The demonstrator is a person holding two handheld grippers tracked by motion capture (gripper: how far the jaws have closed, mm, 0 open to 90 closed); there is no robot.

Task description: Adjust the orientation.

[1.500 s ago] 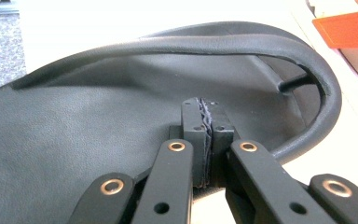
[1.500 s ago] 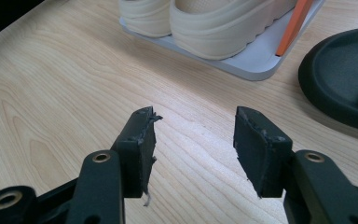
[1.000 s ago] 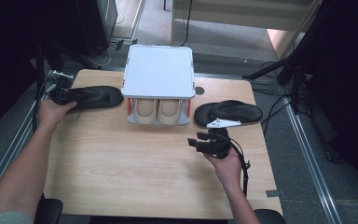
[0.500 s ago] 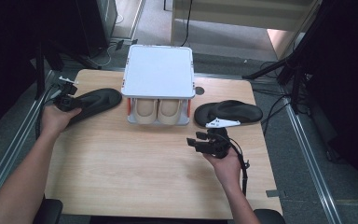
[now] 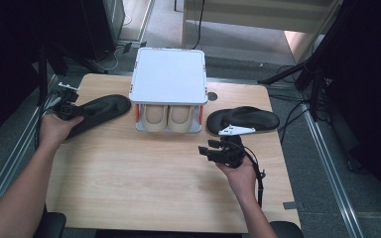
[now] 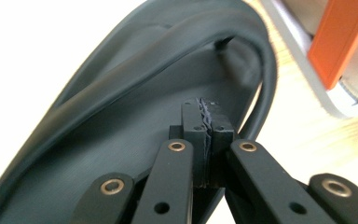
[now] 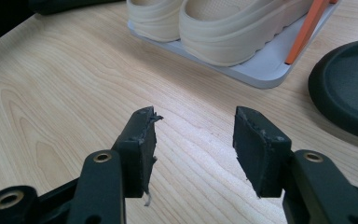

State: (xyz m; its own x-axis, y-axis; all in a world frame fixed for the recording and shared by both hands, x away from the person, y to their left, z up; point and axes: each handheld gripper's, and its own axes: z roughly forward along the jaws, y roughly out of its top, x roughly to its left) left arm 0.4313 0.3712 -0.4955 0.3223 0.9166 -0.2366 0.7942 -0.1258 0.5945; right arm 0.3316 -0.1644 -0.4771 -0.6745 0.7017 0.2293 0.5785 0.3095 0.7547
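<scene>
Left gripper (image 5: 65, 107): jaws pinched tight on the edge of the black flip-flop (image 5: 96, 111), at the table's (image 5: 144, 183) left side, toe pointing toward the shoe rack (image 5: 168, 79).
Right gripper (image 5: 213, 151): jaws spread wide with nothing between them, low over bare wood.
Second black flip-flop (image 5: 245, 119): flat on the table, just right of the rack.
Beige sandals (image 5: 166, 116): side by side on the rack's lower shelf.

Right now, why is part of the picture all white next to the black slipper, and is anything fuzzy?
In the left gripper view, bright glare washes out the background beside the black slipper, and the rack is blurred. In the right gripper view, the jaws look sharp; the beige shoes are slightly soft. The high view is evenly lit on the table, dark around it.
</scene>
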